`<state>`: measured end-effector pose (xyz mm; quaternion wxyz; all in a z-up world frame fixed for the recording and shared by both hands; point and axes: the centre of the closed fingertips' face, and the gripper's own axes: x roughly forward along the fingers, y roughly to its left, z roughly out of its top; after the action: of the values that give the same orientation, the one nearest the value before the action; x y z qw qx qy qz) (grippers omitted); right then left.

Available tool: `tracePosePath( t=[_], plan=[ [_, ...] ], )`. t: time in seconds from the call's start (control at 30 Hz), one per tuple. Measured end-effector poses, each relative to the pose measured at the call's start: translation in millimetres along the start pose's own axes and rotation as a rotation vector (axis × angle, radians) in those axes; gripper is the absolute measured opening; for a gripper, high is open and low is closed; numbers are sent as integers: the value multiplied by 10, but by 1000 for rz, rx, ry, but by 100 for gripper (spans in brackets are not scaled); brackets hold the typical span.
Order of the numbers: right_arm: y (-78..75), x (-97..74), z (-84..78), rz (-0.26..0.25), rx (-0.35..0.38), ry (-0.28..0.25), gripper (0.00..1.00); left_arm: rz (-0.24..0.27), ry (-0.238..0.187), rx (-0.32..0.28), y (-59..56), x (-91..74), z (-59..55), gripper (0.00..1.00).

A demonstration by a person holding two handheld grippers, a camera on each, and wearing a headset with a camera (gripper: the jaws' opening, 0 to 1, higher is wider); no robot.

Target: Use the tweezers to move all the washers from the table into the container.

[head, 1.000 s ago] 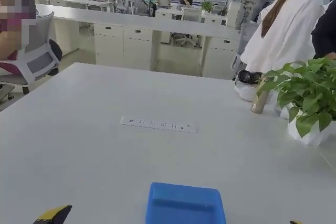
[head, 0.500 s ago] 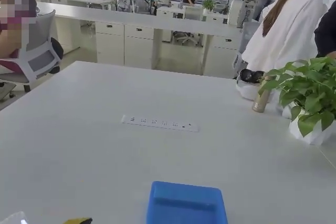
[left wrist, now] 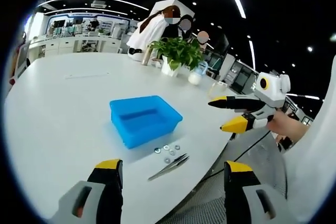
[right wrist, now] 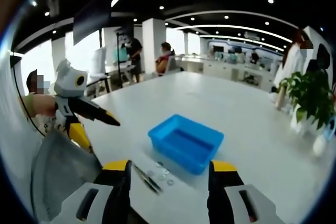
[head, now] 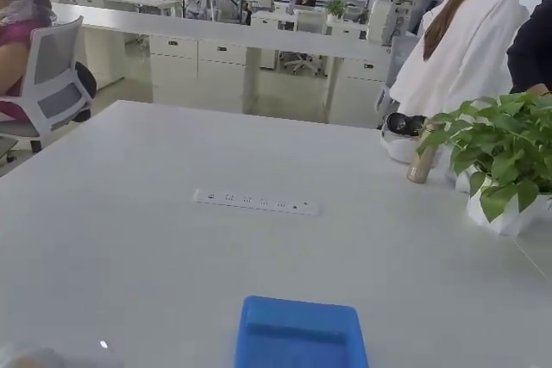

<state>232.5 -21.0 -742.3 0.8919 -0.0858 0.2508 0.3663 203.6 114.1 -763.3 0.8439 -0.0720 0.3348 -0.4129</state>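
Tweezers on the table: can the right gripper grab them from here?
Probably yes. The right gripper is open, and the tweezers lie bare on the table just ahead of its jaws, beside the washers, with nothing over them.

The container (head: 302, 333) was bright blue, the table (head: 172, 239) pale grey-white, the washers (left wrist: 171, 152) and tweezers (left wrist: 169, 167) silvery, the far-right plant (head: 496, 148) green.
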Motion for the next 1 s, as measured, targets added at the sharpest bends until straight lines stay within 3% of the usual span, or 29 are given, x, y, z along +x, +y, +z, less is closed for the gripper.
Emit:
tracePosePath(
  t=[0.3,0.43,0.5,0.57,0.7,0.77,0.83,1.0],
  plan=[
    [37,-33,-161,12,10,50,53,-29,128,-15,24,91,-260,67],
    [77,-18,-210,22,5,68,51,-53,139,-9,14,138,-296,63],
    [97,-5,-238,30,2,79,50,-62,167,-23,17,165,-337,55],
    [115,4,-262,38,-7,90,48,-51,208,11,57,196,-397,48],
    [132,14,-296,55,-9,100,46,-9,286,149,163,279,-475,41],
    [147,15,-310,62,-10,107,44,-5,308,210,193,320,-491,33],
    [165,17,-333,73,-8,115,41,-34,339,266,178,363,-525,27],
    [175,22,-400,83,2,134,38,-30,349,252,252,471,-506,29]
  ],
)
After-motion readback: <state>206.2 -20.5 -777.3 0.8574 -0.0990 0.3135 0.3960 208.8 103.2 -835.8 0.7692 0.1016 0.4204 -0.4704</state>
